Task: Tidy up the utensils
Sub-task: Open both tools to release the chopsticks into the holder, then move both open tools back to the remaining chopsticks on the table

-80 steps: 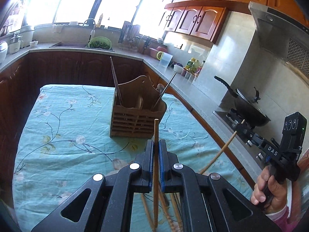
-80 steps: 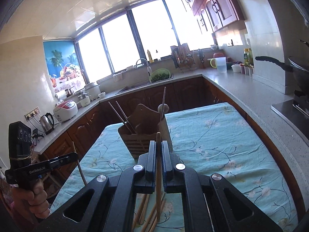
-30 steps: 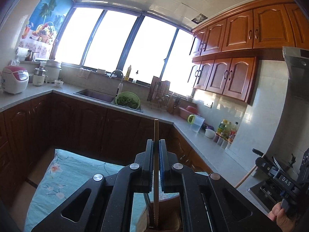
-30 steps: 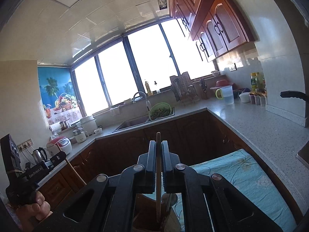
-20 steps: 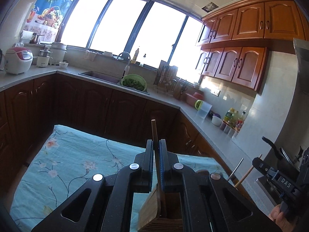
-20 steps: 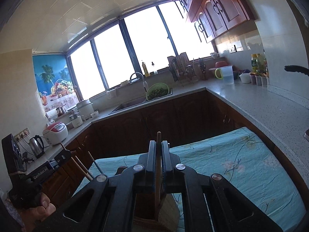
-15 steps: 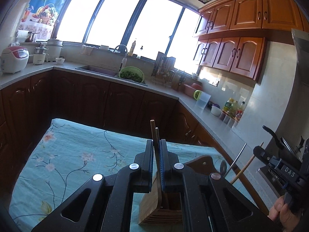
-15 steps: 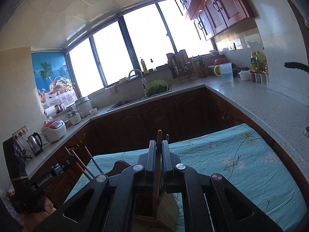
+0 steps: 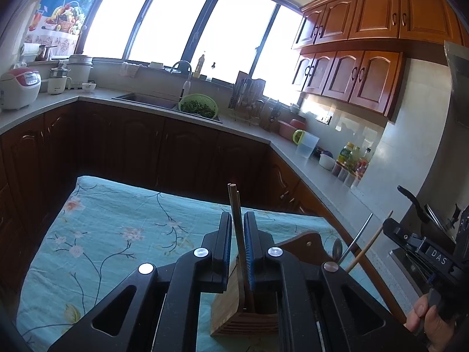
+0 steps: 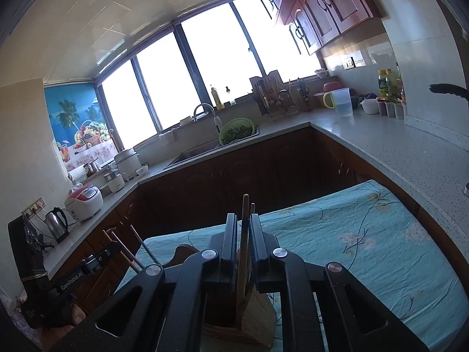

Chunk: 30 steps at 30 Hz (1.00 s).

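A wooden utensil holder stands on the teal flowered tablecloth, right under both grippers. My left gripper has a wooden chopstick between its jaws, lower end down in the holder. The jaws are opening and the stick leans loose, with a gap beside it. In the right wrist view my right gripper straddles another chopstick, which also reaches into the holder. Its jaws are opening too, and the pads are off the stick. A metal spoon handle pokes out of the holder.
Dark wooden cabinets and a grey counter wrap around the table's far and right sides. A sink with a green colander lies behind, and a black wok sits at the right. The cloth stretches to the right of the holder.
Both grippers have sunk towards the holder and tipped downward, lowering the chopsticks into it. Both pairs of jaws have parted a little, and the left chopstick now leans instead of standing straight.
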Tool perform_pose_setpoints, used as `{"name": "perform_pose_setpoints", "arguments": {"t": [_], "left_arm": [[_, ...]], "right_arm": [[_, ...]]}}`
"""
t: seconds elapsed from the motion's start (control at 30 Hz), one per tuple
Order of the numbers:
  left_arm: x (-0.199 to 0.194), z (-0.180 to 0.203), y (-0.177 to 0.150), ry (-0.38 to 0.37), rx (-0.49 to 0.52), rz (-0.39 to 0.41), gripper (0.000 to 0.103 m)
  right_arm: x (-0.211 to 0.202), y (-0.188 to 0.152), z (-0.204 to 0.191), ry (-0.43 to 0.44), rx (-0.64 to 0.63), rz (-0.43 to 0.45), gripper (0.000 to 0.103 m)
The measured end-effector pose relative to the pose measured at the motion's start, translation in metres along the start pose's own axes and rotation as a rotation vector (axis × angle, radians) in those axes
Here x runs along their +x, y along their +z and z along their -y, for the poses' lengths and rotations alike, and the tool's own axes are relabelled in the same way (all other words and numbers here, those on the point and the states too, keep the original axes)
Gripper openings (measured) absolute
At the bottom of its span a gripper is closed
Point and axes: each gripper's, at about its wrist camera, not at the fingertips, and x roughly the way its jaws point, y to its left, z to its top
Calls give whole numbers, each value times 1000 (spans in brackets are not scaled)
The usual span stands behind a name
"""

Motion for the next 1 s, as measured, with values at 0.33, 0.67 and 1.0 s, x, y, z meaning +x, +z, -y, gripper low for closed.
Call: {"name": "perform_pose_setpoints", "arguments": {"t": [0.33, 0.67, 1.0], "left_arm": [[-58, -1, -14, 20, -10, 46, 67], [-115, 0, -59, 32, -13, -63, 79], [-160, -3, -99, 56, -16, -169, 79]], "right_arm": [[-54, -2, 10, 45, 59, 111, 86], [-110, -54, 15, 45, 69, 58, 93], [-144, -129, 22, 6, 41, -106, 93]]}}
